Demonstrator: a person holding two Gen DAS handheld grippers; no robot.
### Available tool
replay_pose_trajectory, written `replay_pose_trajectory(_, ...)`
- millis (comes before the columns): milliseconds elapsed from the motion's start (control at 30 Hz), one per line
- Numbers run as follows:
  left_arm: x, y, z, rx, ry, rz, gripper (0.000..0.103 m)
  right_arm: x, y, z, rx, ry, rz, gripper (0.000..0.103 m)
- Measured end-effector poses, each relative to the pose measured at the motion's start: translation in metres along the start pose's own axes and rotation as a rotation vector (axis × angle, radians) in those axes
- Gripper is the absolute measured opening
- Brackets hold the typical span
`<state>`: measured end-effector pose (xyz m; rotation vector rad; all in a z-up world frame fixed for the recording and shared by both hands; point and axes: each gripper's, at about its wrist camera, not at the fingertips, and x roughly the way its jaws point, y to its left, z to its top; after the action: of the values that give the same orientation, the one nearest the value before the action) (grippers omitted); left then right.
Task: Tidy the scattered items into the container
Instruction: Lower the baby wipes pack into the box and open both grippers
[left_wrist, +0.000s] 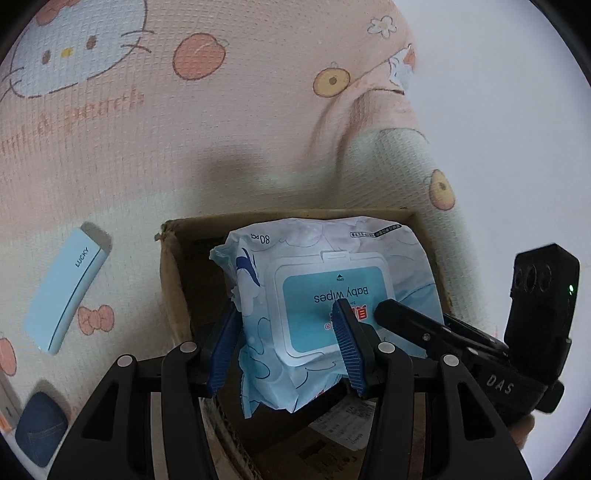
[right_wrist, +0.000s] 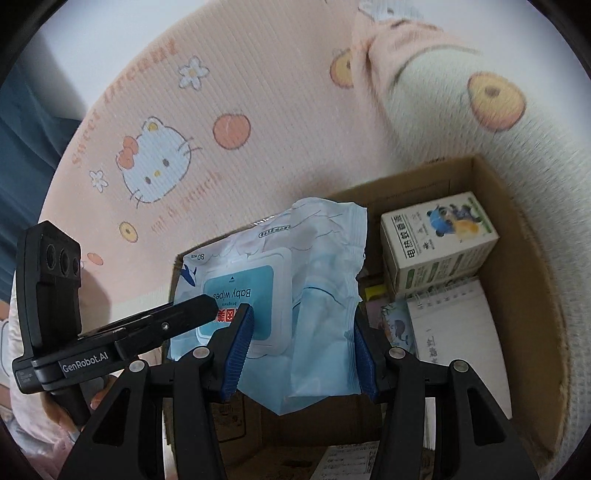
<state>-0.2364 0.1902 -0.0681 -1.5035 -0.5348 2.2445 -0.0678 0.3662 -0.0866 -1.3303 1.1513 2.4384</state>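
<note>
Both tools, left tool and right tool, clamp one soft baby wipes pack above the cardboard box. If one lets go first, the pack could sag, catching the box's near rim.

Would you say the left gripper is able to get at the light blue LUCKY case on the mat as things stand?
Probably not yet. The left gripper is shut on the wipes pack over the box, as is the right gripper. The case lies uncovered on the mat, so once freed the way looks open.

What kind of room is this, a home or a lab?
Probably a home, perhaps a child's bedroom: a pink cartoon-cat bedsheet lies under a cardboard box, and both grippers hold a baby wipes pack over it.
</note>
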Motion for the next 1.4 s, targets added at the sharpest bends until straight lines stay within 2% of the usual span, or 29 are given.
replay_pose_trajectory(200, 0.000, -0.004, -0.002, -0.007, 0.017, 0.019, 0.055, 0.008, -0.016, 0.001, 0.054, 0.054, 0.078, 0.049)
replay_pose_trajectory(433, 0.007, -0.021, -0.013, 0.053, 0.052, 0.064, 0.055, 0.007, -0.032, -0.013, 0.102, 0.092, 0.116, 0.049)
replay_pose_trajectory(700, 0.010, -0.016, 0.002, 0.047, 0.066, 0.138, 0.055, 0.025, -0.021, -0.006, 0.087, 0.107, 0.104, 0.049)
replay_pose_trajectory(900, 0.019, -0.032, -0.001, 0.119, 0.088, 0.261, 0.055, 0.035, -0.019, -0.010, 0.098, 0.122, 0.100, 0.049)
replay_pose_trajectory(967, 0.021, -0.034, -0.001, 0.132, 0.101, 0.277, 0.055, 0.040, -0.016, -0.012, 0.081, 0.130, 0.056, 0.054)
replay_pose_trajectory(1000, 0.021, -0.035, -0.001, 0.132, 0.103, 0.277, 0.055, 0.044, -0.013, -0.013, 0.055, 0.145, 0.002, 0.056)
replay_pose_trajectory(1067, 0.017, -0.034, -0.002, 0.126, 0.106, 0.261, 0.055, 0.049, -0.007, -0.016, 0.024, 0.170, -0.054, 0.058)
replay_pose_trajectory(1167, 0.015, -0.034, -0.001, 0.133, 0.119, 0.253, 0.055, 0.042, 0.004, -0.019, -0.010, 0.151, -0.049, 0.059)
replay_pose_trajectory(1267, 0.013, -0.031, 0.000, 0.138, 0.118, 0.250, 0.055, 0.029, 0.013, -0.016, -0.044, 0.124, -0.094, 0.060)
replay_pose_trajectory(1400, 0.015, -0.033, -0.002, 0.161, 0.137, 0.257, 0.055, 0.022, 0.016, -0.015, -0.050, 0.158, -0.137, 0.060)
